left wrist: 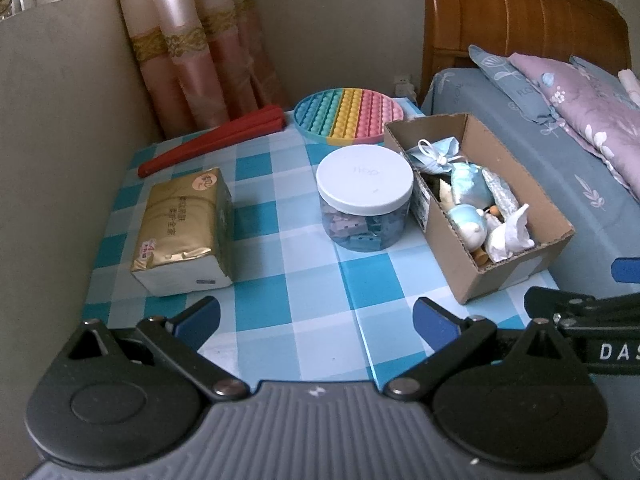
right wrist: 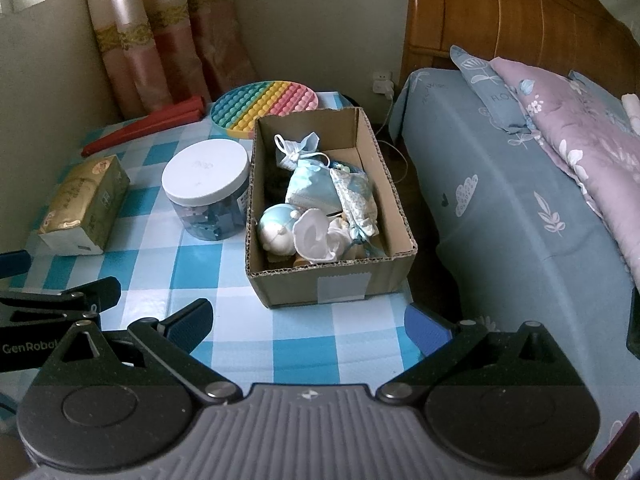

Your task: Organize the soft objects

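Observation:
An open cardboard box [left wrist: 516,256] [right wrist: 276,280] stands on the right side of a blue-checked table [left wrist: 280,280] [right wrist: 168,264]. It holds several soft items: pale blue fabric pouches [left wrist: 468,188] [right wrist: 314,190], a round blue-and-white plush [left wrist: 468,222] [right wrist: 276,228] and a white cloth piece [left wrist: 510,232] [right wrist: 314,240]. My left gripper [left wrist: 316,320] hovers open over the table's near edge, nothing between its fingers. My right gripper [right wrist: 308,322] is also open and empty, just in front of the box. Each gripper shows at the side of the other's view.
A clear jar with a white lid [left wrist: 365,196] [right wrist: 206,188] stands left of the box. A gold tissue pack [left wrist: 184,232] [right wrist: 84,204], a rainbow pop-it disc [left wrist: 348,114] [right wrist: 266,102] and a red folded fan [left wrist: 212,138] [right wrist: 144,124] lie farther off. A bed [left wrist: 560,168] [right wrist: 520,200] borders the table's right side.

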A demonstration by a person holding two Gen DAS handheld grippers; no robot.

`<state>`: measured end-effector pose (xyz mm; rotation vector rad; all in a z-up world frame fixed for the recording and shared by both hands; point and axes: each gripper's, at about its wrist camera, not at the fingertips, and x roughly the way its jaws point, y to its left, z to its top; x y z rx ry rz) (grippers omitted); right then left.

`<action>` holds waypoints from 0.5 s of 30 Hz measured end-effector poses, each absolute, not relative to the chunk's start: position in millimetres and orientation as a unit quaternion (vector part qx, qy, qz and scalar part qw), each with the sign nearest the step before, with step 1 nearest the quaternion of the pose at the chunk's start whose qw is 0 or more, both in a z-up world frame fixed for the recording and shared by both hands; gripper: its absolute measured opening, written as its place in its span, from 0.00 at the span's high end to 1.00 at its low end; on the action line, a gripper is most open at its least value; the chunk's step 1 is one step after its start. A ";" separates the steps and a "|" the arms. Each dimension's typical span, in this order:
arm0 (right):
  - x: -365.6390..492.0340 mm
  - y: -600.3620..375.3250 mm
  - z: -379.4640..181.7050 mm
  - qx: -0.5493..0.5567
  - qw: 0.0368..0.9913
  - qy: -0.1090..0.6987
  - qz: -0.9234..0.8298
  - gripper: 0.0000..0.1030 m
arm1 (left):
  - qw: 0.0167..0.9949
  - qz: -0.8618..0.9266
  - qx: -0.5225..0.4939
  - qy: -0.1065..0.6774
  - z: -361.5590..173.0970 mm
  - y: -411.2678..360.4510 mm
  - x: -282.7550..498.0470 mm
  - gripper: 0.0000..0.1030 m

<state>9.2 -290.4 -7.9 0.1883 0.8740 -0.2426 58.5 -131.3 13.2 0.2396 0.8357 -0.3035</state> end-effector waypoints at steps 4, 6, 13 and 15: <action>8.7 -290.3 -7.9 0.091 0.895 0.421 -0.118 0.00 | 0.896 -0.147 0.114 0.403 14.6 -130.9 57.7 0.01; 9.1 -290.8 -7.9 0.091 0.894 0.422 -0.118 0.00 | 0.896 -0.146 0.114 0.402 14.7 -130.9 57.7 0.01; 7.8 -290.2 -6.5 0.091 0.896 0.420 -0.115 0.00 | 0.896 -0.147 0.114 0.402 14.8 -130.6 57.6 0.01; 7.9 -290.5 -6.3 0.092 0.896 0.420 -0.115 0.00 | 0.896 -0.147 0.114 0.403 14.9 -130.5 57.6 0.01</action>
